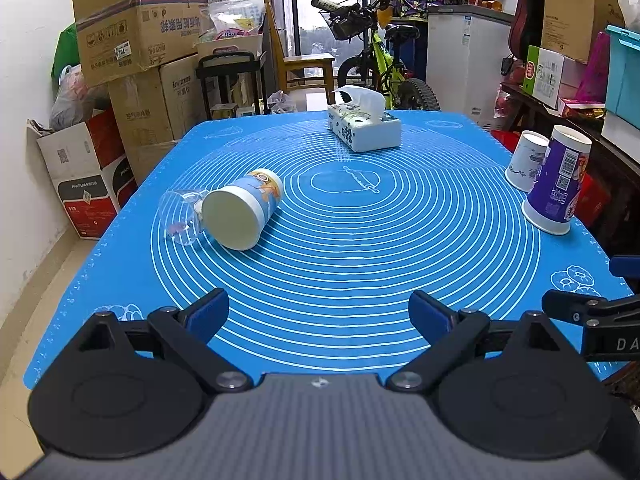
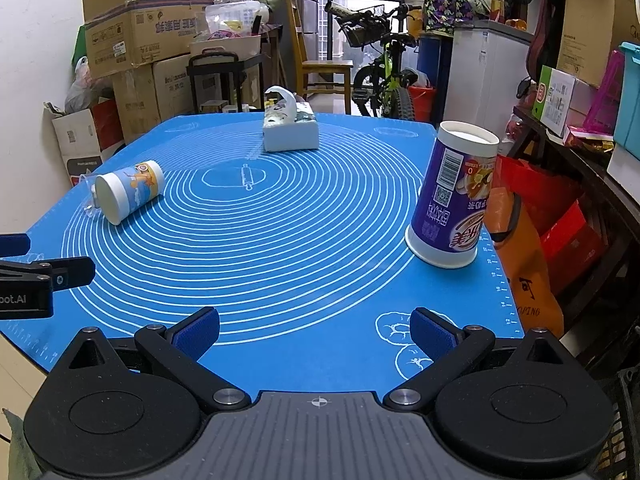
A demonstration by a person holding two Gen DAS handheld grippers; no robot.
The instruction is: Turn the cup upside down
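A purple paper cup (image 2: 452,196) stands upside down at the right edge of the blue mat (image 2: 300,240); it also shows in the left wrist view (image 1: 558,182). A white cup with blue print (image 1: 526,160) stands upside down just behind it. A blue and white cup (image 1: 244,212) lies on its side at the left of the mat, base toward me, also in the right wrist view (image 2: 128,194). A clear glass (image 1: 182,216) lies beside it. My left gripper (image 1: 318,316) is open and empty near the front edge. My right gripper (image 2: 314,334) is open and empty.
A tissue box (image 1: 362,128) sits at the far middle of the mat. Cardboard boxes (image 1: 136,36) are stacked at the left. A bicycle (image 1: 380,60) and a white cabinet (image 1: 460,56) stand behind the table. Shelves with boxes (image 2: 560,96) are on the right.
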